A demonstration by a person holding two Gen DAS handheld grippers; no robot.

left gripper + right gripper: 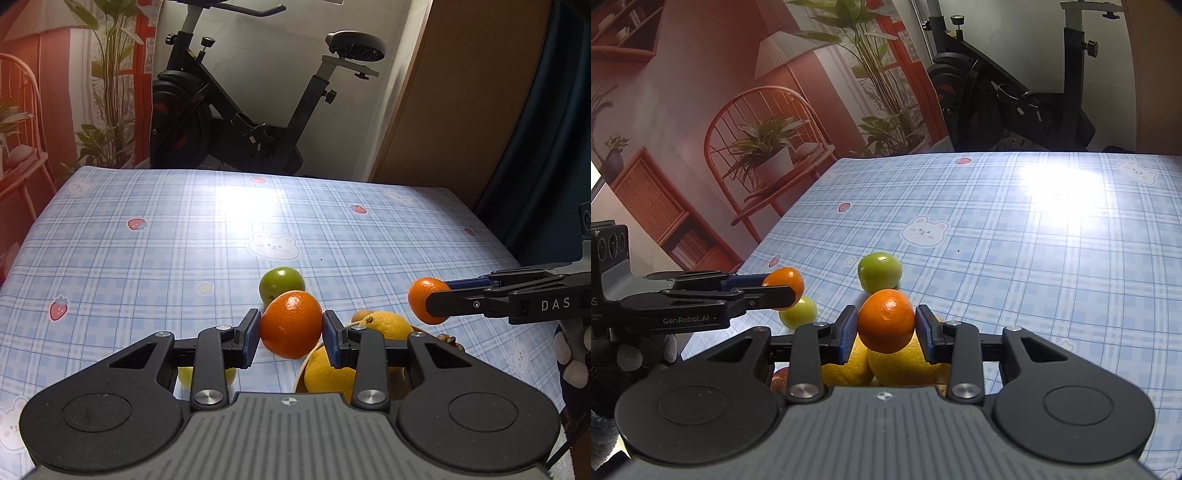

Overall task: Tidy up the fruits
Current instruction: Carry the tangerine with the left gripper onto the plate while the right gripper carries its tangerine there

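The left tongs [291, 338] are clamping one mandarin [291, 324] above the worktop [147, 251], and the right tongs [886, 330] are clamping another mandarin [885, 320] over the lemons [901, 360]. Both fruits are sitting near the pad tips; a jolt or a bump between the tongs could be sending one rolling toward the green fruit [879, 271].

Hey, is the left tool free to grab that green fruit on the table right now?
Probably not yet. The left tool is shut on an orange, so nothing else fits between its pads. The green fruit lies on the tablecloth just beyond, unobstructed, once the orange is set down.
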